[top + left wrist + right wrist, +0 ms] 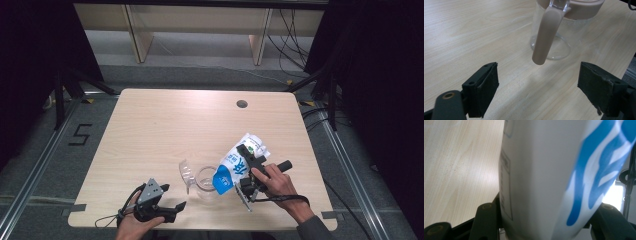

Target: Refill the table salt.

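Pouring: right gripper (243, 167) pinches the blue-and-white pouch (235, 165), tilted over the glass jug (206, 184).
Contents: not discernible.
Left gripper (537, 85): spread, empty.

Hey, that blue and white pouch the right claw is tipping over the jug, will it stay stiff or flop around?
The pouch looks like soft film, so it will probably sag and buckle beyond the right claw squeezing its middle. It may shift as its contents move toward the lowered end over the clear jug. Its glossy skin could be slippery.
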